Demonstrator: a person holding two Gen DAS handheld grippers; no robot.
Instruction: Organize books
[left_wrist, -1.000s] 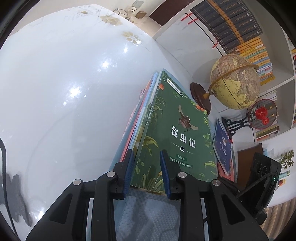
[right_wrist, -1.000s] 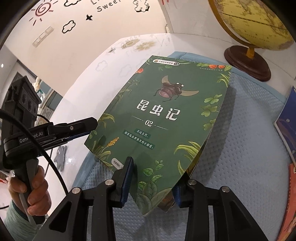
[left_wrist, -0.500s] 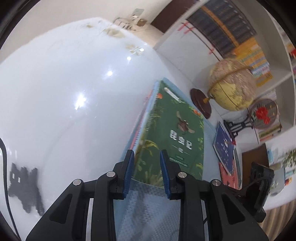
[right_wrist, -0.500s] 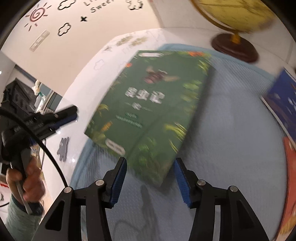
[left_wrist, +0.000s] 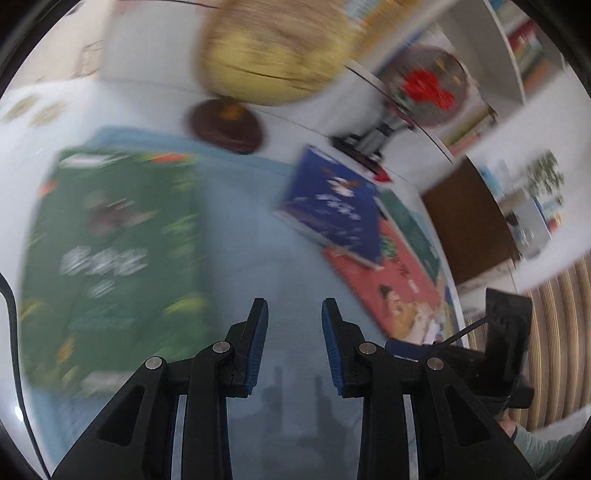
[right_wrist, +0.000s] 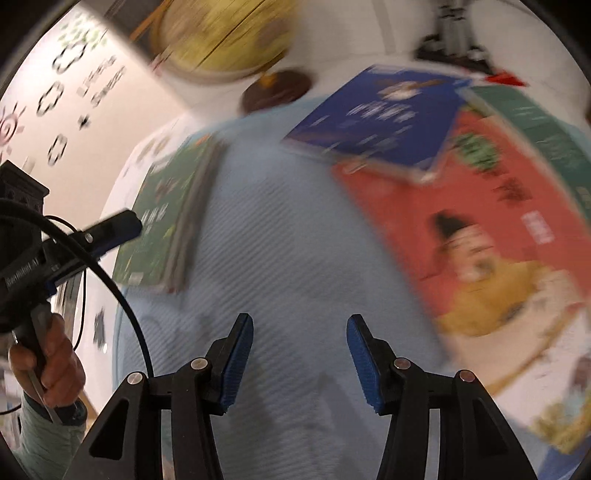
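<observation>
A green insect book (left_wrist: 110, 251) (right_wrist: 162, 221) lies on top of a stack at the left of the pale blue mat (left_wrist: 251, 229) (right_wrist: 280, 240). On the right, a blue book (left_wrist: 332, 210) (right_wrist: 380, 118) overlaps a red book (left_wrist: 391, 288) (right_wrist: 461, 206), with a dark green one (right_wrist: 535, 122) beneath. My left gripper (left_wrist: 293, 306) hovers over bare mat between the two groups. Its jaws are opening, with nothing between them. My right gripper (right_wrist: 299, 321) is open and empty, above the mat just left of the red book. Both views are motion-blurred.
A yellow globe (left_wrist: 273, 48) on a dark wooden base stands behind the mat. Right of it is a round fan ornament (left_wrist: 421, 81) on a black stand. Bookshelves (left_wrist: 528, 48) rise behind. A hand (right_wrist: 51, 362) holds the left gripper's handle at the left.
Both grippers have let go of the green book, which now lies flat on the left stack. Both have swung right over the mat towards the blue and red books. The right jaws have widened.
</observation>
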